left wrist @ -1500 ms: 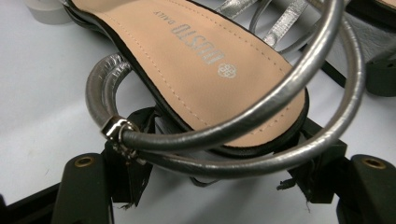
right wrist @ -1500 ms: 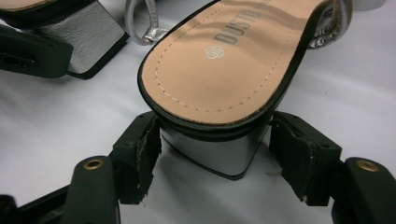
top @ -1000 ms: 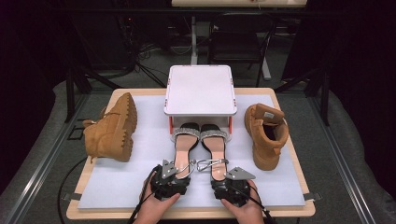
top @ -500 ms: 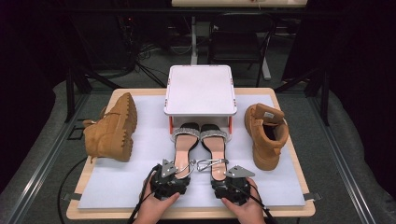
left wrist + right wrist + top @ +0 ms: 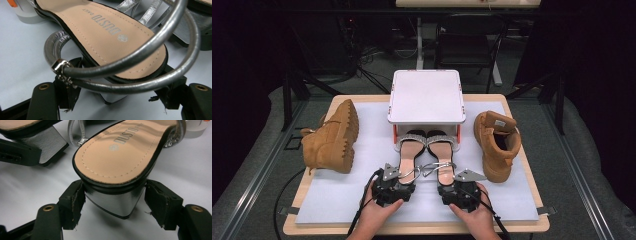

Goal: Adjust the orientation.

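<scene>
Two silver-strapped sandals lie side by side with their toes under a white shelf (image 5: 427, 95). My left gripper (image 5: 402, 174) sits at the heel of the left sandal (image 5: 411, 152), and my right gripper (image 5: 446, 176) at the heel of the right sandal (image 5: 443, 150). In the left gripper view the left gripper (image 5: 122, 87) straddles the heel block of the left sandal (image 5: 107, 32), with bare mat showing beside both pads. In the right gripper view the right gripper (image 5: 117, 205) brackets the chrome heel of the right sandal (image 5: 117, 157). Its pads stand very close, with a sliver of gap on the right.
A tan boot (image 5: 332, 137) lies on its side at the left. A second tan boot (image 5: 497, 142) stands upright at the right. A pale mat (image 5: 337, 205) covers the wooden table. Dark floor and cables surround it.
</scene>
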{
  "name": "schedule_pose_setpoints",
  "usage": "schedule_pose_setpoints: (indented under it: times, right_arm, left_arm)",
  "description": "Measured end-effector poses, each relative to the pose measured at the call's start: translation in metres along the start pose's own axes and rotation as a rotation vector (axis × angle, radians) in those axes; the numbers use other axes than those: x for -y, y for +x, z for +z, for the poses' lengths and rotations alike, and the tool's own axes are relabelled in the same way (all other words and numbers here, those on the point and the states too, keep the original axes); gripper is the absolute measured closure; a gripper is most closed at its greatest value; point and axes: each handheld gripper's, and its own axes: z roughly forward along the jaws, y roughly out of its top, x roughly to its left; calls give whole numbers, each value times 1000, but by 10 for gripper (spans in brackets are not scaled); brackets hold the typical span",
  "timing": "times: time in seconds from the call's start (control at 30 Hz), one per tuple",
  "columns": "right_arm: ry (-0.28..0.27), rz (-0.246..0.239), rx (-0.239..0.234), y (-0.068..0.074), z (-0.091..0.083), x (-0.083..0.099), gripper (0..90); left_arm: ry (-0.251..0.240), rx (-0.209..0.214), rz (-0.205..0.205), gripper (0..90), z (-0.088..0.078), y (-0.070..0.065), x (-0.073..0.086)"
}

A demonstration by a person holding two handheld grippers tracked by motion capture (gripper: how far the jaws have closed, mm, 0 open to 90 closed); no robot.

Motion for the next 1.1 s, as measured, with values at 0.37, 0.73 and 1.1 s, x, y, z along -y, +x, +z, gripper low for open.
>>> schedule_pose_setpoints:
  times: [0.37, 0.73, 1.1]
  right_arm:
    - [0, 9, 1, -5, 5, -9, 331]
    - [13, 23, 7, -11, 16, -21, 331]
    - [22, 19, 9, -17, 25, -25, 332]
  left_arm:
    - [-1, 9, -12, 304, 7, 8, -10]
    - [14, 17, -28, 304, 16, 19, -20]
    - [13, 4, -26, 304, 25, 23, -25]
